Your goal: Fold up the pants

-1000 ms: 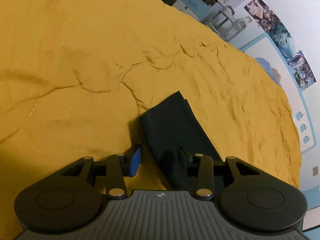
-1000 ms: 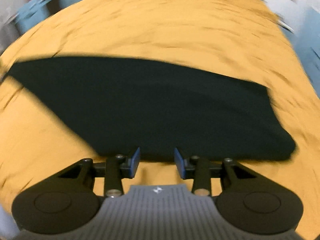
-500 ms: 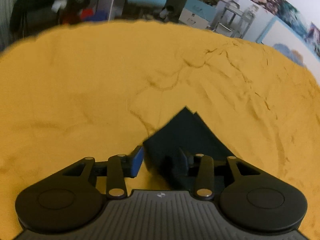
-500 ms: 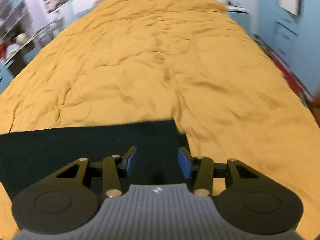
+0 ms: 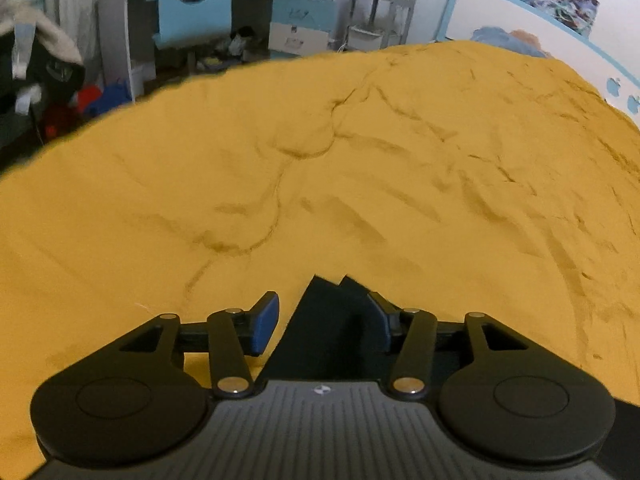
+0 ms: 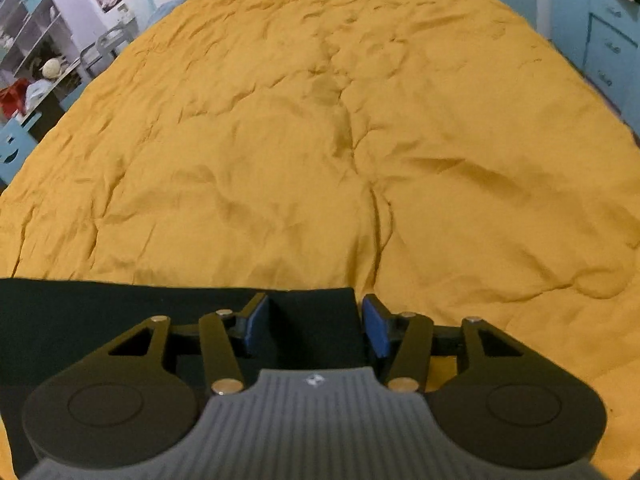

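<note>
- Pants (image 6: pixel 100 320): dark, lying flat on the yellow bedspread (image 6: pixel 320 140) of the bed, folded edge straight across the right wrist view.
- Right tool (image 6: pixel 316 326): jaws partly apart and just been opening; the pants' corner lies between the blue pads (image 6: pixel 376 330), not pinched.
- Left tool (image 5: pixel 322 322): jaws partly apart, likewise just been opening; a layered pants corner (image 5: pixel 320 320) sits between the fingers, nearer the right-hand pad; whether it touches that pad cannot be told.
- Bedspread creased throughout.
</note>
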The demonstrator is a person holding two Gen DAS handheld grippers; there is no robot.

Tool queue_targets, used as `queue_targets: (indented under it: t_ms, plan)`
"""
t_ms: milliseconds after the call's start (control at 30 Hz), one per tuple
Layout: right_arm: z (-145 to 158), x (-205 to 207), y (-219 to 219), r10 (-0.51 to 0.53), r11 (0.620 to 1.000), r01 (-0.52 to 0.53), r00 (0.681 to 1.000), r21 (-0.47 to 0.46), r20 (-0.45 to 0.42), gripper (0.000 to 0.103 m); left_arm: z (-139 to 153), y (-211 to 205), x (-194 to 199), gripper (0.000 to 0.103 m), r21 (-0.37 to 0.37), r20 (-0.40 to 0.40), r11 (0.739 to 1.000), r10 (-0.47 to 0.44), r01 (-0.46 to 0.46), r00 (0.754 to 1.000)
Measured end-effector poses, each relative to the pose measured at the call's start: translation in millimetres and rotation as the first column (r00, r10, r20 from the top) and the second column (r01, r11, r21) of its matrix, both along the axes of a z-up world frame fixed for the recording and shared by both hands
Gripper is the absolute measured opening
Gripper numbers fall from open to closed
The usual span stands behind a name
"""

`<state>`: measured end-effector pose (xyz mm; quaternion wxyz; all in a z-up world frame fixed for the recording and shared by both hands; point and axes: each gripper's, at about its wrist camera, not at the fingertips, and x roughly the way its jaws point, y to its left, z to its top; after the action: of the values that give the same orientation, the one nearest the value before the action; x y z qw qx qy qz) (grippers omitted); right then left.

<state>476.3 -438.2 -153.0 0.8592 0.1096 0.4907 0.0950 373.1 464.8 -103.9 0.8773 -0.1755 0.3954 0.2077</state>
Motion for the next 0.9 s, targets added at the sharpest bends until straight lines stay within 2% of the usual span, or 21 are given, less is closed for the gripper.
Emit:
queue_targets:
  t_ms: [67, 100, 133, 167, 200, 233, 333, 367, 433, 467, 600, 767, 900]
  plan:
    - [-3, 0, -3, -0.005, 1.0, 0.005, 1.0, 0.028, -0.009, 0.048, -10, 5, -1, 0.058, -0.028, 0.018, 0.999, 0.024, -0.023, 1.0]
    - [-3, -1, -4, -0.003, 0.999, 0.004, 1.0, 0.044, -0.006, 0.048, -12, 6, -3, 0.05, -0.038, 0.035, 0.999, 0.029, -0.027, 0.999]
    - [-3, -1, -5, 0.001, 0.998, -0.001, 1.0, 0.063, -0.003, 0.048, -13, 7, -6, 0.035, -0.051, 0.055, 0.998, 0.03, -0.027, 0.998]
    - [-2, -1, -5, 0.008, 0.997, -0.008, 1.0, 0.08, 0.0, 0.048, -12, 8, -8, 0.027, -0.064, 0.074, 0.997, 0.034, -0.03, 0.997]
    - [-1, -1, -5, 0.02, 0.995, -0.021, 1.0, 0.094, 0.003, 0.048, -11, 9, -12, 0.009, -0.076, 0.086, 0.997, 0.041, -0.034, 0.995]
    - [1, -1, -6, 0.036, 0.994, -0.036, 0.999, 0.1, 0.009, 0.048, -10, 10, -14, 0.003, -0.086, 0.095, 0.996, 0.044, -0.036, 0.994]
    - [6, -2, -8, 0.06, 0.991, -0.062, 0.998, 0.121, 0.018, 0.039, -2, 6, -16, 0.001, -0.073, 0.099, 0.996, 0.051, -0.044, 0.994]
    - [9, -2, -11, 0.066, 0.988, -0.069, 0.998, 0.138, 0.024, 0.032, -1, 4, -16, 0.001, -0.062, 0.094, 0.997, 0.055, -0.049, 0.994]
    - [12, -2, -16, 0.073, 0.982, -0.078, 0.997, 0.173, 0.033, 0.027, 3, -1, -14, 0.001, -0.039, 0.082, 0.997, 0.062, -0.059, 0.995]
    - [13, -2, -17, 0.078, 0.98, -0.083, 0.996, 0.18, 0.033, 0.019, 5, -3, -13, 0.001, -0.03, 0.076, 0.997, 0.068, -0.066, 0.995]
    - [21, -6, -17, 0.11, 0.978, -0.118, 0.993, 0.172, 0.053, 0.002, 14, -13, -6, 0.001, 0.013, 0.057, 0.996, 0.09, -0.091, 0.994]
    - [34, -25, -17, 0.076, 0.987, -0.091, 0.991, 0.134, 0.11, 0.0, 30, -26, -3, 0.0, 0.09, 0.054, 0.991, 0.091, -0.096, 0.994]
    - [50, -47, -32, 0.005, 0.991, -0.026, 0.987, 0.13, 0.16, 0.0, 45, -36, 0, 0.0, 0.14, 0.072, 0.988, 0.057, -0.066, 0.996]
